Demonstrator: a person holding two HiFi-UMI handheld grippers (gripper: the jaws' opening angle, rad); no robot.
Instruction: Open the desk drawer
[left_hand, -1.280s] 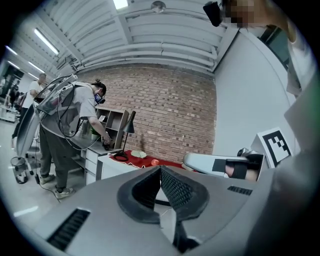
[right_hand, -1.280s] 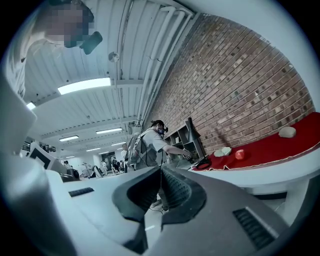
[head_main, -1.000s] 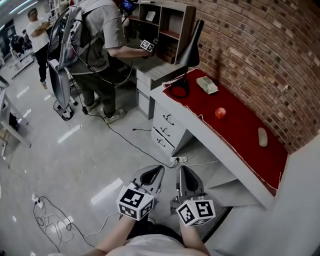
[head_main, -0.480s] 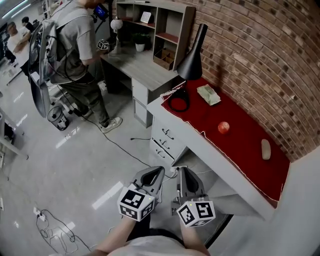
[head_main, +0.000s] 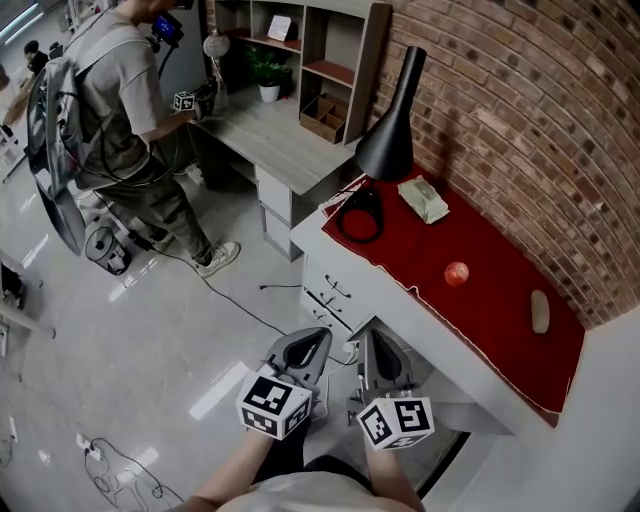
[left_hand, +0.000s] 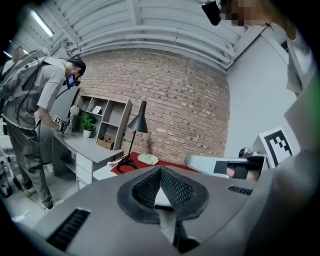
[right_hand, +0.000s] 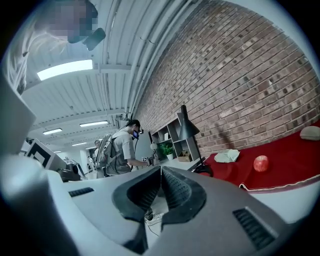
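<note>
Looking steeply down on a white desk (head_main: 372, 283) set against a brick wall, its top draped in a red cloth (head_main: 490, 290).

Hovering just short of the desk's front, side by side: two hand-held grippers. Showing the left gripper (head_main: 312, 342) with its jaws pressed together on nothing, and the right gripper (head_main: 374, 340) likewise closed and empty. Pointing both noses toward the desk, probably carried ready for a reach, with no grasp needed yet; needing to part the jaws before taking a handle.

Sitting in the desk's left end, facing the grippers: the drawer stack (head_main: 332, 290), shut. Showing two handles clearly, possibly a third hiding behind the left gripper.

Resting on the desk's top: one black lamp (head_main: 390, 140) at the left end, near the wall, one coiled cable (head_main: 362, 215) at its foot, one pale packet (head_main: 423, 198), one red ball (head_main: 457, 273), one pale oval object (head_main: 540, 310) toward the right end.

Standing well beyond the desk's left end: one person (head_main: 120, 130), working at a neighbouring table.
</note>
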